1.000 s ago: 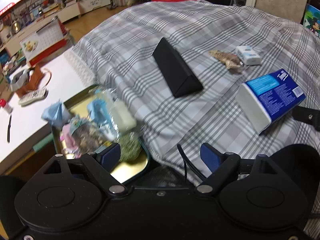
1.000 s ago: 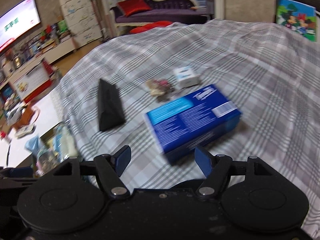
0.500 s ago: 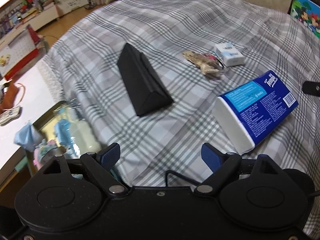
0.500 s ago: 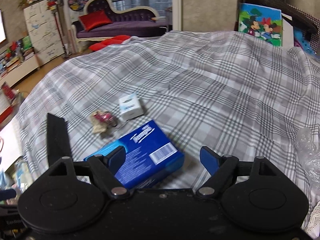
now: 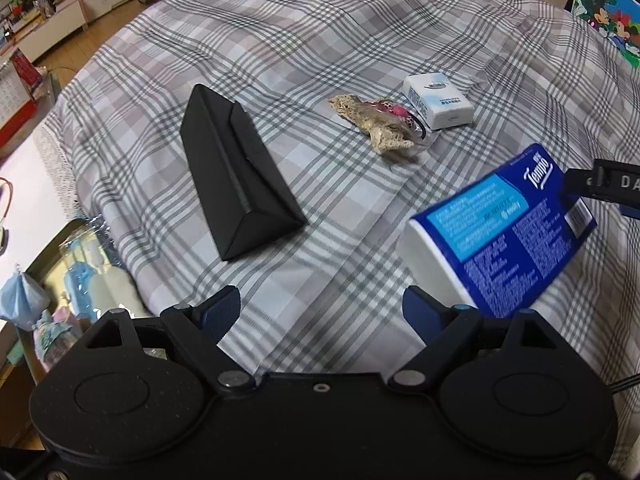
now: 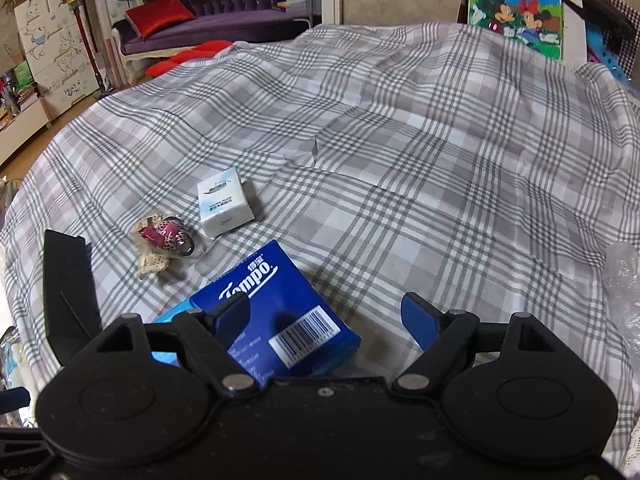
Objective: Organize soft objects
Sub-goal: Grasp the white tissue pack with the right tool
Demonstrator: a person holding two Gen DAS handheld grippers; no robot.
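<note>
Left wrist view
Step in hand: judged as the approach over the bed, between one pick and the next; nothing is being carried.
Left gripper point(image 5: 320, 312): fingers spread wide, nothing between them but the plaid bedspread point(image 5: 320, 60), and they touch none of the objects.
Glasses case point(image 5: 236, 176): black, triangular, lying at about 11 o'clock from the fingers, apart from them.
Tempo tissue pack point(image 5: 508, 236): blue and white, at 2 o'clock, its near end just beside the right-hand finger point(image 5: 420, 312); contact cannot be told.
Lace hair tie point(image 5: 380, 120): at 1 o'clock, farther up, touching the small white tissue pack point(image 5: 438, 100).
Tin tray point(image 5: 64, 240): at 9 o'clock off the bed's edge, already holding plastic-wrapped bits.

Right wrist view
Right gripper point(image 6: 324, 316): jaws have just been opening and now stand wide; the Tempo tissue pack point(image 6: 280, 300) lies under the left-hand finger point(image 6: 234, 314), partly inside the gap, not squeezed by the pads.
Other things: small white tissue pack point(image 6: 224, 204) at 11 o'clock, lace hair tie point(image 6: 160, 244) at 10 o'clock, glasses case point(image 6: 70, 280) at 9 o'clock.
Next move, as a judgement: centre the gap over one soft item, most likely the Tempo pack, lower, and close gently so the pack is not crushed.
</note>
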